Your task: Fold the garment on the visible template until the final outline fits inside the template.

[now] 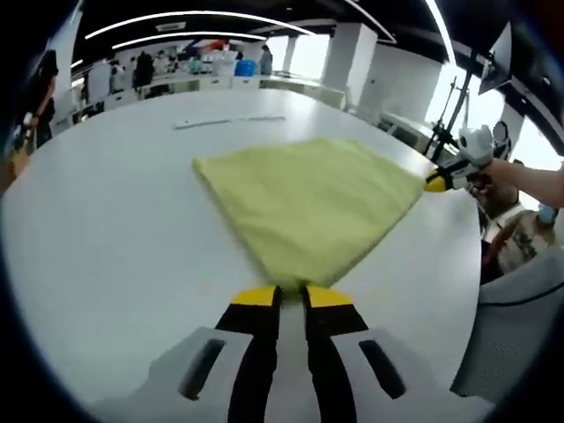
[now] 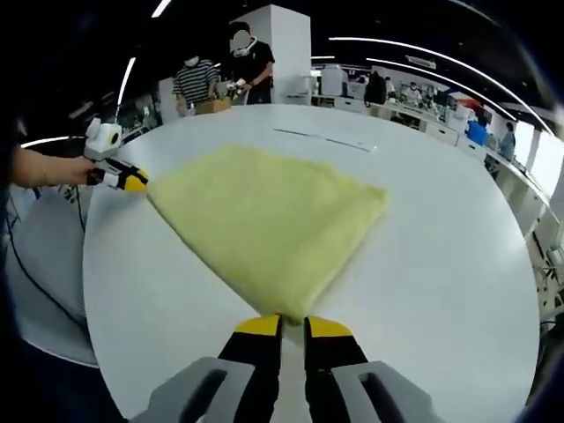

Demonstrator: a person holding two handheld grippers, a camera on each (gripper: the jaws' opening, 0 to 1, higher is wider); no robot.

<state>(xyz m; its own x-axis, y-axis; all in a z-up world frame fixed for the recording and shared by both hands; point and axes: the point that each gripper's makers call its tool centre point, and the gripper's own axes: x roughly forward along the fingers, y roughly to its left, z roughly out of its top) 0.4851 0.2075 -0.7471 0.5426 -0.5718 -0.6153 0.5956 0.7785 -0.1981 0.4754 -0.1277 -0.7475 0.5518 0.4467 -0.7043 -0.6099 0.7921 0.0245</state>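
Looking along my left gripper [image 1: 293, 295], I see its jaws pressed together on the near corner of the yellow garment [image 1: 308, 198], which fans away from it over the white surface [image 1: 106, 238], while my right gripper [image 1: 438, 182] pinches the corner off to the garment's right. Through the right gripper view, that gripper [image 2: 293, 324] is likewise clamped on its own garment [image 2: 264, 220] corner, the left gripper [image 2: 132, 182] holding the corner out left; I judge this held edge, stretched between both grippers, is what the next fold swings across the cloth.
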